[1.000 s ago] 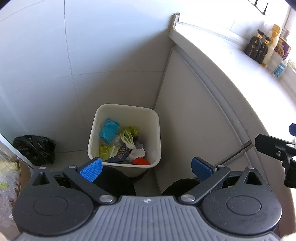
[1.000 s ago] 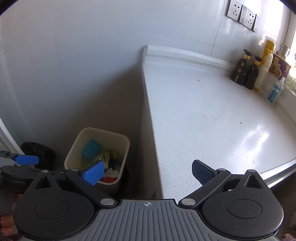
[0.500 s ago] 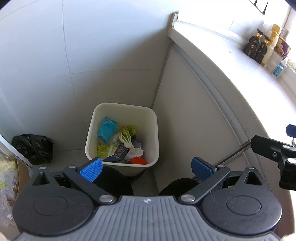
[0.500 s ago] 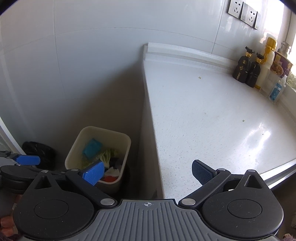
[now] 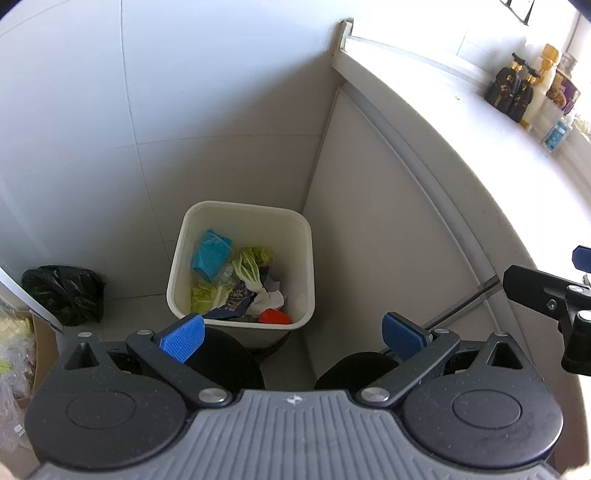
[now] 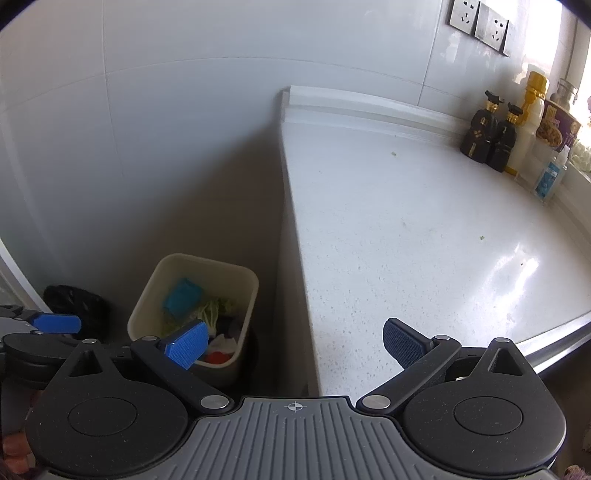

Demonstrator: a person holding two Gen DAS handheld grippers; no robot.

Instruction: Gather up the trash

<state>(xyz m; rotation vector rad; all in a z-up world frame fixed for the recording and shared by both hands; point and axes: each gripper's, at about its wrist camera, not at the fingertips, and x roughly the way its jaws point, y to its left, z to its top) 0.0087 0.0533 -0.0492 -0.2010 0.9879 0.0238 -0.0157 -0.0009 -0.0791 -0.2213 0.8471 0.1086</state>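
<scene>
Nearest in the left wrist view: left tongs (image 5: 291, 338), blue pads spread wide, nothing btwn them, held above the floor w/ two dark rounded shapes just below, prob. the person's shoes but can't be sure. Right tongs (image 6: 293, 345) likewise wide apart and empty, hovering over the near edge of the desk.

Just past the left tongs sits the cream square plastic waste bin (image 5: 242, 210), on the floor, tucked into the corner btwn the tiled wall and the desk's side panel. Inside it: a crumpled turquoise plastic wrapper (image 5: 210, 254), pale green cabbage leaves (image 5: 251, 267), a dark printed snack packet (image 5: 236, 301), white crumpled tissue (image 5: 269, 299) and a small red piece (image 5: 273, 317), exact item unclear.

Handling, as a guess: all this trash looks light and soft. Wrapper and packet are prob. slippery film, so pinch a crease or bunched edge, not a flat face. Leaves are limp, likely damp, tear easily; grip at the thicker white rib. Tissue squashes, so any fold works. Bin itself looks stiff and light; the rim is the obvious hold.

Left of the bin, a black plastic bag (image 5: 64, 293) lies bunched on the floor against the wall.

Further off: white speckled stone desk (image 6: 406, 236), glossy, mostly bare save a few tiny green crumbs. At its far end stand two dark bottles w/ gold caps (image 6: 491, 142), a cream bottle w/ yellow cap (image 6: 530, 114) and a small clear bottle w/ blue label (image 6: 550, 177). Wall is pale grey tile, w/ white sockets (image 6: 478, 22) up high; strong light comes from the right.
</scene>
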